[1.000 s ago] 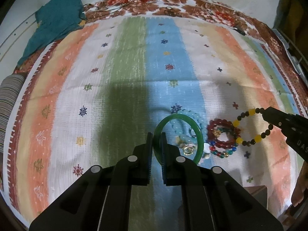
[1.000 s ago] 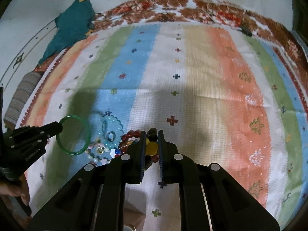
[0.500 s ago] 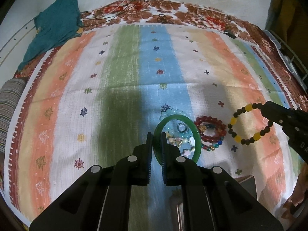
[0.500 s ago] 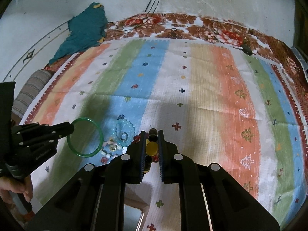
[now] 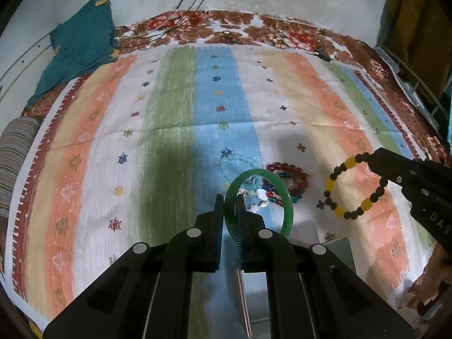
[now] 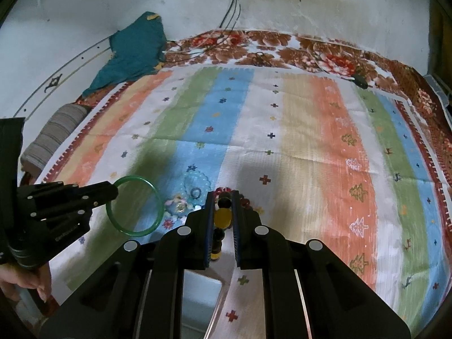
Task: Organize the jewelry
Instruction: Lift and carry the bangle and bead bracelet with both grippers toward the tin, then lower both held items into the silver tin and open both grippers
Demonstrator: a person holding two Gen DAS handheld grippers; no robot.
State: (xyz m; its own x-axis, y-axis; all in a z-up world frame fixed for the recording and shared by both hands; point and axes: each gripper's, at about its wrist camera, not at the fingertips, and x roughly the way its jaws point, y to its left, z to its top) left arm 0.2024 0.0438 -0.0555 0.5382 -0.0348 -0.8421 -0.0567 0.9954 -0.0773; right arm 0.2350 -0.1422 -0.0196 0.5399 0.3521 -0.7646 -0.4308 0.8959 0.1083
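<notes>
**A:** What were the two grippers holding?

**B:** The left gripper [image 5: 228,203] had its fingers closed on the rim of a translucent green glass bangle [image 5: 288,212], which stuck out to their right, lifted above the bedspread. The right gripper [image 6: 223,206] pinched a bracelet of dark brown and yellow beads [image 5: 336,175] between its closed fingers, hanging clear of the cloth.

**A:** And underneath?

**B:** A striped bedspread in orange, green, blue and white [image 5: 175,130] covered a bed. A small heap of red, pale blue and mixed bead jewelry [image 5: 285,169] lay on it, between the grippers. A teal cloth [image 6: 135,53] sat at the far left corner, against a pale wall [image 6: 310,2].
</notes>
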